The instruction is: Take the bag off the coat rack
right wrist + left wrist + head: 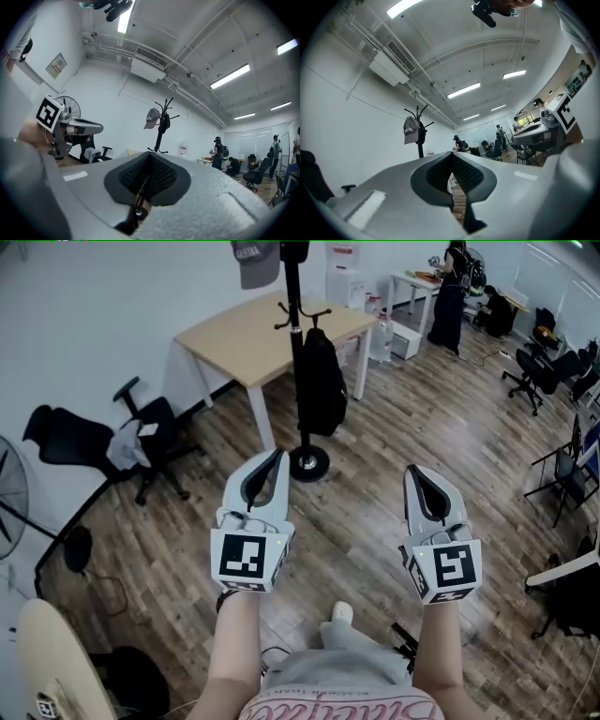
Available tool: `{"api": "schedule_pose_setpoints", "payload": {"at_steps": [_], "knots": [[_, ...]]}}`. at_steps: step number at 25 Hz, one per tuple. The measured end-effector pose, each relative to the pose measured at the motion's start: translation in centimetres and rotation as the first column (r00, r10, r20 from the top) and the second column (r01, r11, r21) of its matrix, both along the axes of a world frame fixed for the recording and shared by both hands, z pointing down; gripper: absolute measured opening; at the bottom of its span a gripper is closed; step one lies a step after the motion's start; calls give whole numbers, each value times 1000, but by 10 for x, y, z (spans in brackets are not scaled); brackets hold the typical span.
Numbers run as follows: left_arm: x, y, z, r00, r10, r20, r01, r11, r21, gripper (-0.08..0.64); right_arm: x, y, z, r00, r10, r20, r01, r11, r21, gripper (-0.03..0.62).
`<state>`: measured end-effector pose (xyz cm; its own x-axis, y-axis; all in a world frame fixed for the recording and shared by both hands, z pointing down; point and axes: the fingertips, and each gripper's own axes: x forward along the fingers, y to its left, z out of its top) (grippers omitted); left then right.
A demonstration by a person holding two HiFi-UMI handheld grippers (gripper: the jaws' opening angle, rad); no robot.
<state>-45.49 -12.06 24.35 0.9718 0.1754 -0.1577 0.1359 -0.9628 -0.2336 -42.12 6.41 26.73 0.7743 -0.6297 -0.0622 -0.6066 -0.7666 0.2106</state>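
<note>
**Both tools shut and empty, bag hanging on the coat rack ahead**

The person stands on a wooden floor (394, 451) and holds the two tools out side by side. Both are roughly level and aimed toward the coat rack (296, 343). The left tool (277, 459) has its jaws pressed together with nothing between them. In the left gripper view its dark ribbed pads meet along a single line. The right tool (416, 474) is closed on nothing as well, and its pads touch in the right gripper view. Neither tool touches the rack, and both are well apart from it.

The bag (322, 381) is a black backpack. It hangs from a hook on the coat rack, on the right of the pole in the head view, with its bottom clear of the round base. A grey cap (255, 262) hangs from the top of the rack on the other side. In both gripper views the rack stands out against the white wall, with the cap to the left of the pole and the dark bag close against it.

The rack stands on the floor just in front of a light wooden desk (246, 334) with white legs. To the left, a black office chair (150, 432) with a pale cloth on it stands near the wall. A fan (7, 498) shows at the left edge. Far back on the right, another person (452, 296) in dark clothes stands beside a second desk (412, 282), and more black chairs (539, 367) stand along the right side of the room
</note>
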Motion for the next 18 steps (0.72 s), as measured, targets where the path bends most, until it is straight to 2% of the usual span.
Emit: {"api": "schedule_pose_setpoints", "payload": {"at_steps": [7, 18], "knots": [[76, 8, 2, 999, -42, 20, 43, 999, -8, 14, 80, 0, 5, 999, -53, 11, 53, 998, -19, 2], [134, 15, 11, 999, -32, 23, 33, 999, -25, 14, 138, 11, 12, 999, -38, 14, 38, 999, -12, 2]]}}
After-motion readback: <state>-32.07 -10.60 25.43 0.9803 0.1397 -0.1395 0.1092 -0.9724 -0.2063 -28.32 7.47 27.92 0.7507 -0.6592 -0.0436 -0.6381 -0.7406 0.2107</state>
